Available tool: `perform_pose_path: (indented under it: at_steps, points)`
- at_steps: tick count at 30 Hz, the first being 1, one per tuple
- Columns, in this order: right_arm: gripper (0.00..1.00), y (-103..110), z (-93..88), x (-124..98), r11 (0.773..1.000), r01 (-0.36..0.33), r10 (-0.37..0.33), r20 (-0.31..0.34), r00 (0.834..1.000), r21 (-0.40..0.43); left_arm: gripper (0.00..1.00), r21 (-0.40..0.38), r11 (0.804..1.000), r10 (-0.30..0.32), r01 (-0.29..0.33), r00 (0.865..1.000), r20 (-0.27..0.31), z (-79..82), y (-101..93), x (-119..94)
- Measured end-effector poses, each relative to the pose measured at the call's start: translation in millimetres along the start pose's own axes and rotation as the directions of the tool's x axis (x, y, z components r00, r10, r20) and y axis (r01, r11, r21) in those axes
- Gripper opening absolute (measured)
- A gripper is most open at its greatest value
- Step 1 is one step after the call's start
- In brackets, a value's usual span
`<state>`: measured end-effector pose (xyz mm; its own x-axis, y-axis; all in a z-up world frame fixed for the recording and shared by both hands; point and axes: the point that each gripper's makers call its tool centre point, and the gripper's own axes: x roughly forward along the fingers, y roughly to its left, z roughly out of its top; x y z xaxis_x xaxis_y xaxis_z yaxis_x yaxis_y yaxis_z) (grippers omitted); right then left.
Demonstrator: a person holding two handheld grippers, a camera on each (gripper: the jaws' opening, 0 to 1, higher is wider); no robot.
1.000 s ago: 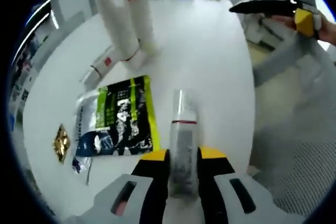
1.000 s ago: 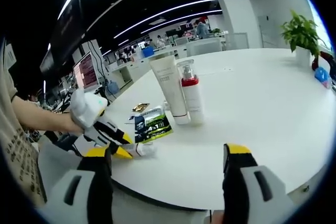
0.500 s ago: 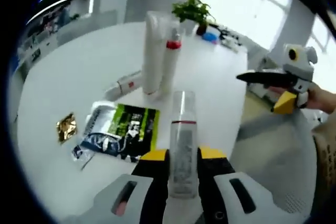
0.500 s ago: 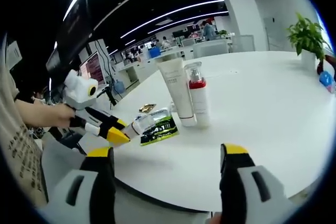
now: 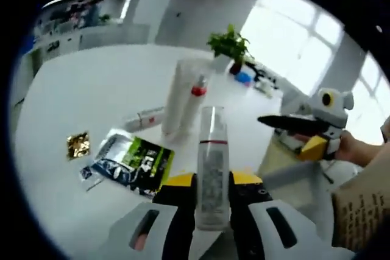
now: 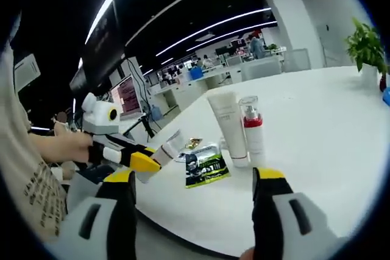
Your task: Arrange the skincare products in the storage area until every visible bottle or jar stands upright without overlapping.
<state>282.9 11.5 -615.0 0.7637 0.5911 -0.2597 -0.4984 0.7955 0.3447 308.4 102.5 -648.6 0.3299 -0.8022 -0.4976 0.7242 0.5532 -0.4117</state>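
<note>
The left gripper (image 5: 213, 196) is hovering off the near edge of the white round table (image 5: 79, 83), its yellow-tipped fingers (image 5: 178, 181) pressing in from both sides on a small clear bottle (image 5: 212, 168) with a thin red band and a see-through cap. In the right gripper view that same bottle (image 6: 166, 148) is tilting out over the table's rim, held above the surface rather than resting on it.

The right gripper (image 6: 195, 178) is standing well back from the table edge with its fingers (image 6: 266, 178) spread wide and nothing between them (plenty of free air there).

Just past the near edge, a glossy green-and-black sachet (image 5: 129, 161) is lying flat, with a small crinkled gold wrapper (image 5: 77, 145) a little apart from it. Farther in, a tall white squeeze tube (image 5: 177, 98) is standing on its cap, touching or nearly touching a slim white pump bottle (image 5: 192, 108) with a red collar. A small white tube (image 5: 144, 117) is lying on its side near their bases.

Beyond them the smooth tabletop is running open and bare toward a potted plant (image 5: 228, 44) at the far edge.
</note>
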Motion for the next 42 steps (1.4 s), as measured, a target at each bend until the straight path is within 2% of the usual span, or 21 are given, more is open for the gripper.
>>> perform_pose_path:
  at_steps: [4, 8, 13, 20, 26, 29, 30, 39, 42]
  points:
    - [0.77, 13, 12.8, 3, 0.996, -0.059, 0.055, 0.065, 0.996, 0.064, 0.17, 0.022, 0.998, -0.060, 0.059, 0.997, 0.054, 9.7, -19.7, -3]
    - [0.74, 21, 15.3, 5, 0.994, -0.089, 0.084, 0.072, 0.994, 0.070, 0.17, 0.033, 0.996, -0.088, 0.086, 0.993, 0.081, 12.6, -28.9, -4]
    - [0.67, 38, 22.5, 6, 0.980, -0.162, 0.149, 0.114, 0.982, 0.112, 0.17, 0.041, 0.986, -0.165, 0.161, 0.975, 0.147, 20.0, -49.7, -10]
    - [0.59, 57, 30.0, 11, 0.965, -0.227, 0.208, 0.147, 0.967, 0.130, 0.17, 0.051, 0.975, -0.224, 0.218, 0.956, 0.190, 22.1, -68.5, -15]
    - [0.46, 52, 35.0, 8, 0.960, -0.217, 0.180, 0.204, 0.962, 0.177, 0.17, 0.065, 0.967, -0.256, 0.248, 0.946, 0.197, 19.3, -83.0, -18]
    - [0.33, 54, 34.9, 6, 0.963, -0.217, 0.182, 0.204, 0.962, 0.161, 0.17, 0.067, 0.964, -0.264, 0.256, 0.945, 0.195, 16.6, -87.2, -19]
    - [0.29, 58, 35.9, 5, 0.957, -0.240, 0.203, 0.213, 0.956, 0.163, 0.17, 0.066, 0.964, -0.266, 0.259, 0.944, 0.194, 16.0, -88.2, -19]
    - [0.25, 63, 43.2, -2, 0.956, -0.232, 0.179, 0.267, 0.947, 0.180, 0.17, 0.067, 0.958, -0.287, 0.280, 0.937, 0.198, 16.3, -96.1, -19]
    - [0.24, 63, 48.0, -5, 0.965, -0.222, 0.178, 0.272, 0.946, 0.139, 0.17, 0.079, 0.955, -0.297, 0.287, 0.934, 0.198, 18.5, -99.7, -17]
